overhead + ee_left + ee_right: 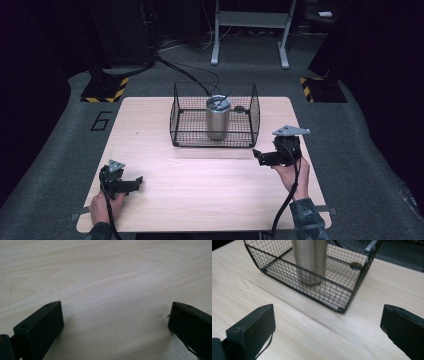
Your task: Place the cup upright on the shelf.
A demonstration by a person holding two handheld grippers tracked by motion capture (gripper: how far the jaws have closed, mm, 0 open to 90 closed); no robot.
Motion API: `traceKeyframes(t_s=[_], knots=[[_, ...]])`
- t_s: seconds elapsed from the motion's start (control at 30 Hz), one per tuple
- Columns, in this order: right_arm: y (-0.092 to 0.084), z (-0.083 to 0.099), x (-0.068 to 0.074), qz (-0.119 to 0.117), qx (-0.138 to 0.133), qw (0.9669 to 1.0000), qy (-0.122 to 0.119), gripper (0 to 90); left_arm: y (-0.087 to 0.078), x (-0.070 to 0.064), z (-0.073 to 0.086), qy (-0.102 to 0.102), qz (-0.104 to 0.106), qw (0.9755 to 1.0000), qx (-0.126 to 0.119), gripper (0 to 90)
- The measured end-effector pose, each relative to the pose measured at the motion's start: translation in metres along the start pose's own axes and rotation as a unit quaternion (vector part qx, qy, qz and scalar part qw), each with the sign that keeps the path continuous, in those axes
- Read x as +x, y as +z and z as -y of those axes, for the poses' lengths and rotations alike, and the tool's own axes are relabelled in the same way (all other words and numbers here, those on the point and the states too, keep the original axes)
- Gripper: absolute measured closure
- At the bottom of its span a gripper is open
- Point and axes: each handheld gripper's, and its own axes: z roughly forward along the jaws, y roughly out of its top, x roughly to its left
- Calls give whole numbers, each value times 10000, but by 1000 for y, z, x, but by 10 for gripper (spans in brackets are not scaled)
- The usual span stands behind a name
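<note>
Tumbler [218, 117], one steel cylinder, stands upright inside the single black wire basket [180, 112] at the table's [200, 190] far edge. Two grippers: left gripper [116, 320] near the front-left corner, jaws apart; right gripper [328, 322] by the right edge, jaws apart, facing the basket.

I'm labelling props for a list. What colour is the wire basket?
Black. The basket shows best in the high view.

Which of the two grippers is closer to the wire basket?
The right gripper, just off the wire basket's front right corner. The left gripper sits far back near the table's front left edge.
</note>
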Motion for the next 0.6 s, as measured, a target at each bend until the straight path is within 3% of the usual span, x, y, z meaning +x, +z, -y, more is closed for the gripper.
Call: traceKeyframes(t_s=[0.3,0.5,0.6], knots=[[6,54,-7,139,229,9992,300,0,0,0,0,5,0,10000,2,0],[26,106,-14,263,549,9968,518,0,0,0,0,5,0,10000,2,0],[36,127,-17,360,772,9941,675,0,0,0,0,-4,-2,10000,-1,0]])
